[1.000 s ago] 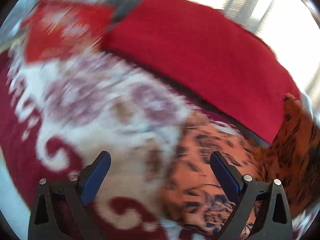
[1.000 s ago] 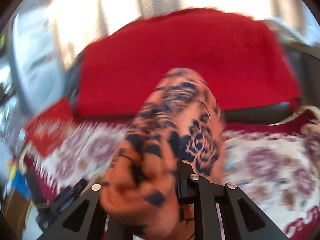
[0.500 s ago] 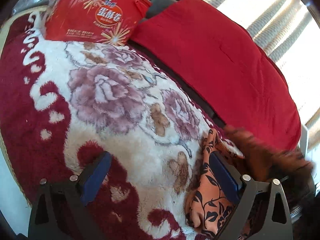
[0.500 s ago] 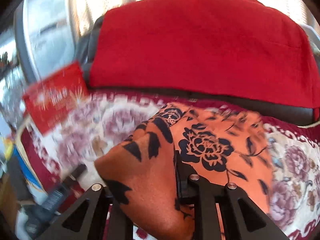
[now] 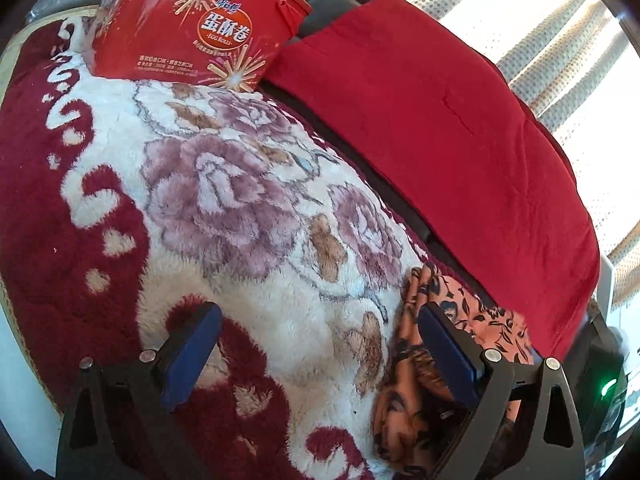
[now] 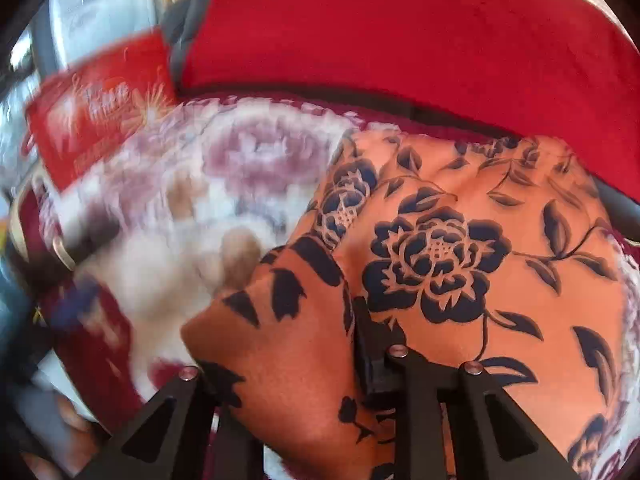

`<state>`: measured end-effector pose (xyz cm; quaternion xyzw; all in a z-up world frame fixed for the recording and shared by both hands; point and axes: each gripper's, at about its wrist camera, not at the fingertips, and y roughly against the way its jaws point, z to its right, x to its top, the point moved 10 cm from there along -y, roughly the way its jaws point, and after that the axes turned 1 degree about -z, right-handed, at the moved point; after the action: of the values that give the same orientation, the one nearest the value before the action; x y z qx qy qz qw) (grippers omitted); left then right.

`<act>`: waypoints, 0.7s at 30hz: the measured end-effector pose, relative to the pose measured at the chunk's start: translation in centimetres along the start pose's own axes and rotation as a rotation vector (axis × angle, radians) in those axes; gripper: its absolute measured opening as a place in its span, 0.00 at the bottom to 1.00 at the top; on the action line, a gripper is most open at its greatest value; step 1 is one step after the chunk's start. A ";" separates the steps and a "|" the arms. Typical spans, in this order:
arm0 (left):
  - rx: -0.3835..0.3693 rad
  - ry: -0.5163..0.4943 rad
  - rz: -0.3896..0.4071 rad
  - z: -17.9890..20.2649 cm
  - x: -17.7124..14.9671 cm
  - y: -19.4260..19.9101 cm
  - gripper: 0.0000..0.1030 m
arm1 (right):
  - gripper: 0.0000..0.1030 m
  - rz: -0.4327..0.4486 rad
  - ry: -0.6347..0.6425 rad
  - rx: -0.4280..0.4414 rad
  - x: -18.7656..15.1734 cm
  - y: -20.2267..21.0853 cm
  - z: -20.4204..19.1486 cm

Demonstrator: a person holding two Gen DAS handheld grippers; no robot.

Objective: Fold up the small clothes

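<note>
Right wrist view: right gripper [image 6: 352,344] has just been opening, orange garment [image 6: 460,240] between its jaws; release slowly, flat on the blanket [image 5: 240,240]. Left gripper [image 5: 316,344] is wide, empty.

The left gripper [image 5: 318,350] hangs over a plush floral rug [image 5: 224,208] with its blue-padded fingers [image 5: 192,354] spread wide and nothing between them. Its right finger lies against the edge of an orange cloth with dark flowers [image 5: 404,412], which is bunched on the rug at the lower right. A red box with firework print [image 5: 188,28] stands at the far end of the rug, beside a red cushion [image 5: 440,128] in front of a bright dotted curtain [image 5: 560,60].
</note>
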<state>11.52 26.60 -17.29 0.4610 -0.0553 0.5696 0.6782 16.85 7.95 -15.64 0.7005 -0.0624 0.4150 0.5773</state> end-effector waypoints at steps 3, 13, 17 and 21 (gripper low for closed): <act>0.004 -0.007 0.010 -0.3 0.2 0.2 0.95 | 0.74 0.037 -0.021 0.110 -0.3 2.2 -1.0; -0.166 -0.091 -0.016 3.3 -0.7 1.2 0.95 | 0.76 0.094 -0.110 0.204 -4.3 6.9 0.2; -0.215 -0.262 -0.087 6.5 -3.3 0.8 0.94 | 0.76 0.083 -0.185 0.217 -7.8 8.8 2.2; -0.035 -0.326 -0.238 4.5 -6.1 -3.0 0.60 | 0.76 0.055 -0.310 0.227 -10.5 9.2 5.3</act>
<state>13.95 19.31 -20.05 0.5386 -0.1194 0.4022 0.7306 7.51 -3.76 -15.49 0.8146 -0.1224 0.3219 0.4667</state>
